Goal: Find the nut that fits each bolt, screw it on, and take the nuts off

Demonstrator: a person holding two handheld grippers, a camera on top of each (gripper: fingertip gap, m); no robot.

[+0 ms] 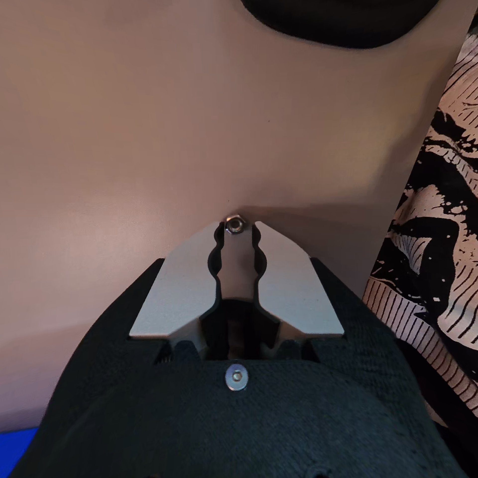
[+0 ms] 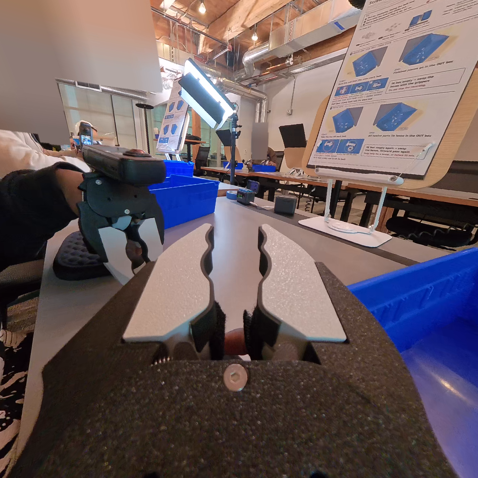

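Nearest to us, our right claw (image 2: 236, 234) is hanging released just above the grey surface (image 2: 232, 258), its pale fingers (image 2: 284, 284) standing well apart with only bare surface showing between them. Just to its right, a blue bin (image 2: 426, 310) is sitting close beside us. To its left, we are pointing our left claw (image 2: 137, 261) steeply down at the surface, with a dark padded rest (image 2: 75, 258) lying behind it. Seen from above, that left claw (image 1: 238, 227) is standing slightly parted around a small silver nut (image 1: 234, 227) lying flat on the surface (image 1: 155, 129). The nut is touching the left finger (image 1: 188, 271), while a gap is showing between it and the right finger (image 1: 284, 271), so we are not gripping it. Patterned black-and-cream fabric (image 1: 426, 232) is showing past the surface's edge. Farther back, a second blue bin (image 2: 186, 201) is sitting on the surface, and an instruction sheet (image 2: 401, 90) is leaning on a white stand (image 2: 346, 230). Beyond those, a lamp panel (image 2: 207, 95) is glowing on its pole.
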